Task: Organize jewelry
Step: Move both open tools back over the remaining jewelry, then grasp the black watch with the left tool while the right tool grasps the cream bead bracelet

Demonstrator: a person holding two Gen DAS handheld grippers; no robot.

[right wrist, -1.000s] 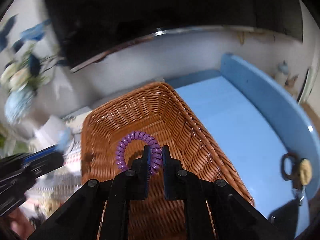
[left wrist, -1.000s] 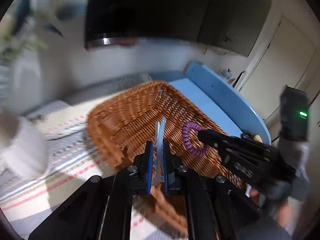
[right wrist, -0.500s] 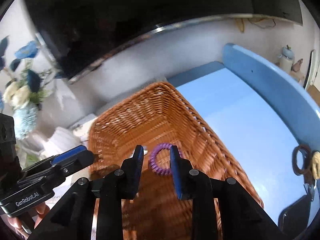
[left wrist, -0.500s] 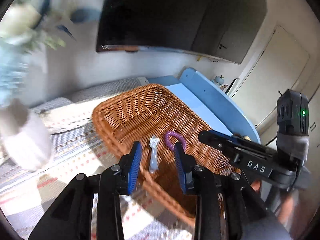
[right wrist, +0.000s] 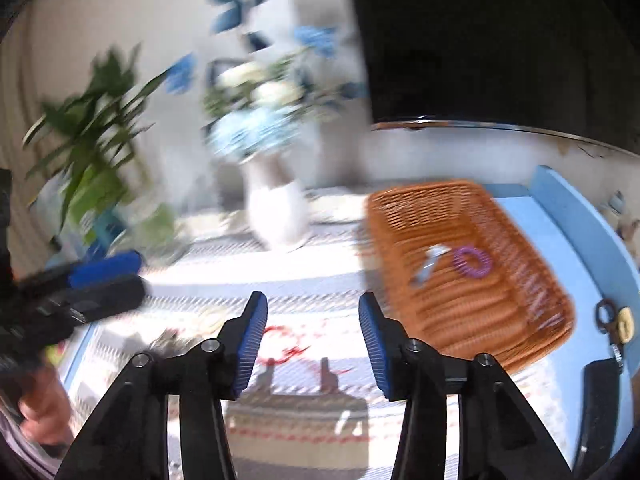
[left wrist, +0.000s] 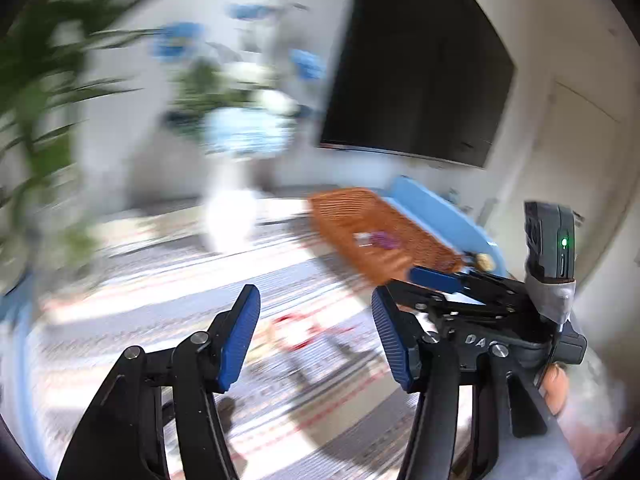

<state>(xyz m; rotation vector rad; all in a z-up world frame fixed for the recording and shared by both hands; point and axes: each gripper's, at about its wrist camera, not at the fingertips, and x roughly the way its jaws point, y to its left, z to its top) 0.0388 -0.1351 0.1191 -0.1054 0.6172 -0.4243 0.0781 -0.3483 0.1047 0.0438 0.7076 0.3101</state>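
On the striped woven cloth (right wrist: 304, 292) covering the table, a red beaded piece of jewelry (right wrist: 286, 346) lies just ahead of the right claw (right wrist: 312, 330), whose blue-padded jaws stand wide apart and hold nothing. The left claw (left wrist: 316, 334) is likewise spread wide and empty above the same cloth (this view is heavily motion-blurred). To the right, the rectangular orange wicker basket (right wrist: 520, 312) rests partly on the light blue tray (right wrist: 560, 216); inside it lie a purple spiral coil hair tie (right wrist: 472, 262) and, just beside it, a pale translucent hair clip (right wrist: 430, 264), the two apart but near. A dark ring with a small yellowish charm (right wrist: 616, 320) sits on the tray beyond the basket's near corner. Behind stand a white vase of blue and white flowers (right wrist: 276, 208) and a green leafy plant (right wrist: 92, 136).
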